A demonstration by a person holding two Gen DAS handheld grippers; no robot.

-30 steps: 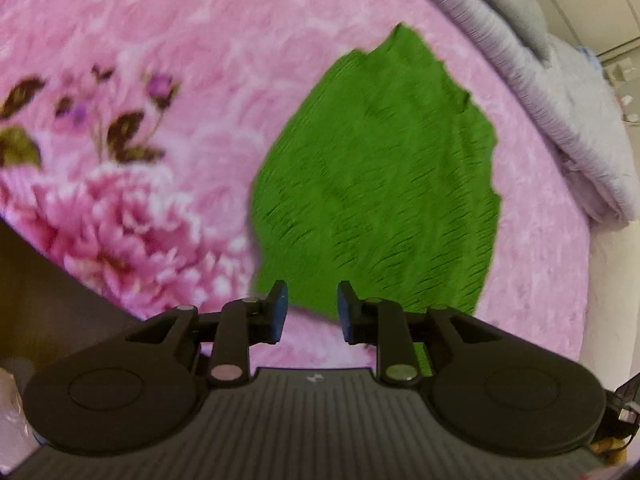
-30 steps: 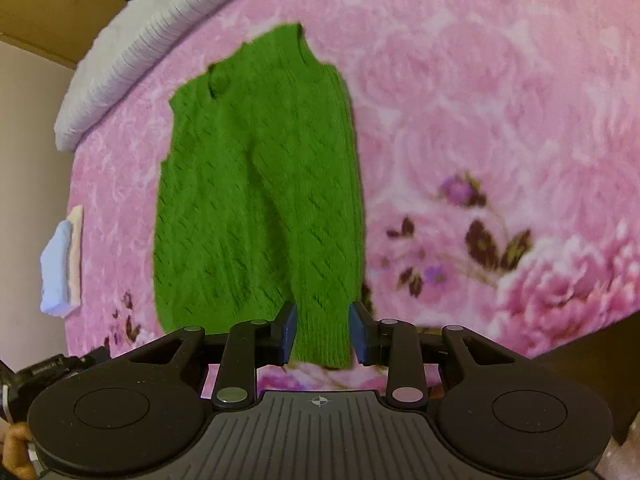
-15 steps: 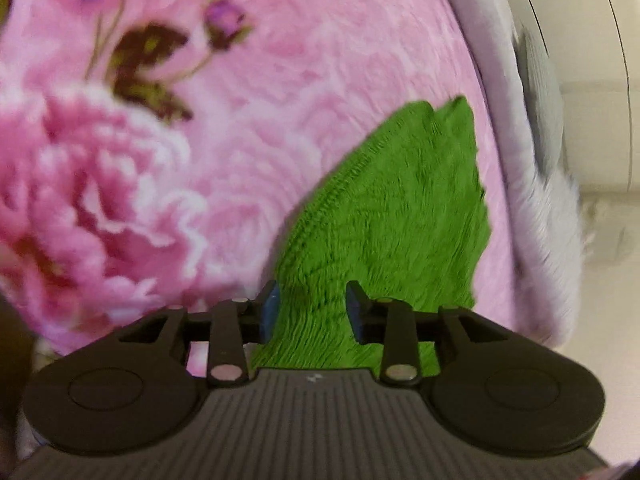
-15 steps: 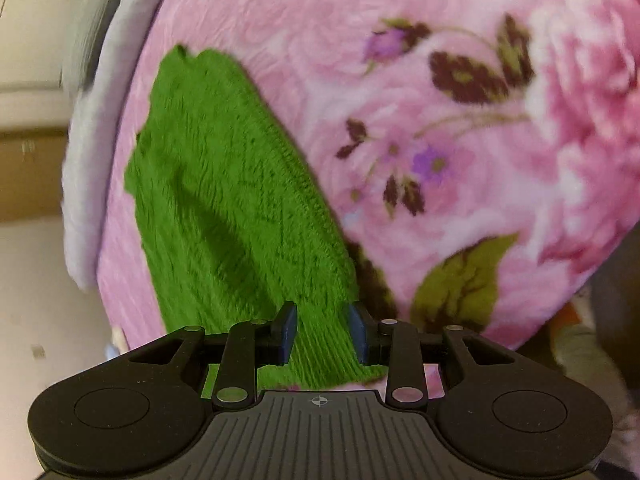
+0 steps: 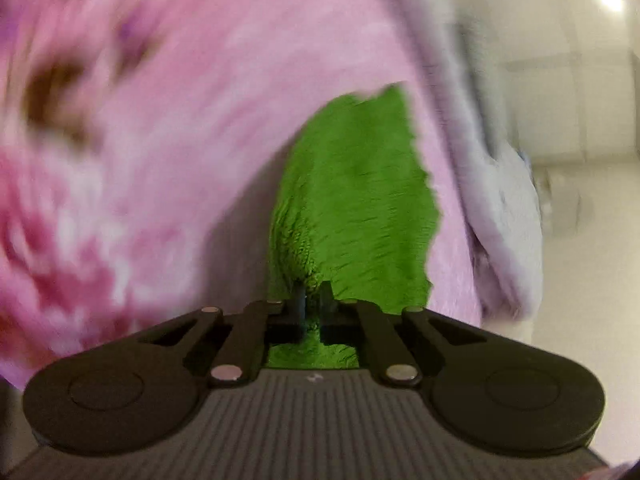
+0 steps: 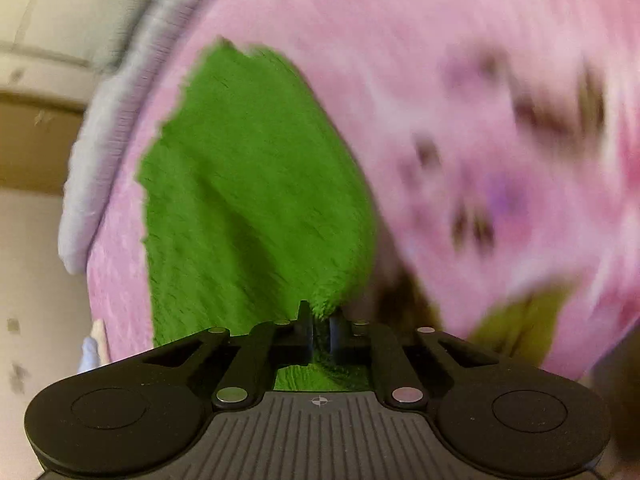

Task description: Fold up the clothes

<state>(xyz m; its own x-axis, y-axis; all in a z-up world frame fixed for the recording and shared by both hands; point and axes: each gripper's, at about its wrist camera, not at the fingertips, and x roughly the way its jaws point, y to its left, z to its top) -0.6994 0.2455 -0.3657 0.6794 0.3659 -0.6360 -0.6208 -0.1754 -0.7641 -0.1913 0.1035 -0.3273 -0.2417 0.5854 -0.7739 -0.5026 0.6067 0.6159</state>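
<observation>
A green knitted sweater vest (image 5: 356, 200) lies on a pink floral blanket (image 5: 160, 140). My left gripper (image 5: 311, 294) is shut on the vest's near hem at its left corner, and the fabric bunches up at the jaws. In the right wrist view the vest (image 6: 248, 184) stretches away from me, and my right gripper (image 6: 320, 318) is shut on its near hem at the right corner. Both views are blurred by motion.
A grey folded quilt (image 5: 500, 208) lies along the far edge of the bed, also in the right wrist view (image 6: 100, 152). Pale walls and cupboards stand beyond it. A small pale cloth (image 6: 94, 348) lies at the blanket's left edge.
Both grippers dropped to the vest's near hem and closed on it, one at each corner. The hem now bunches up between the jaws.
</observation>
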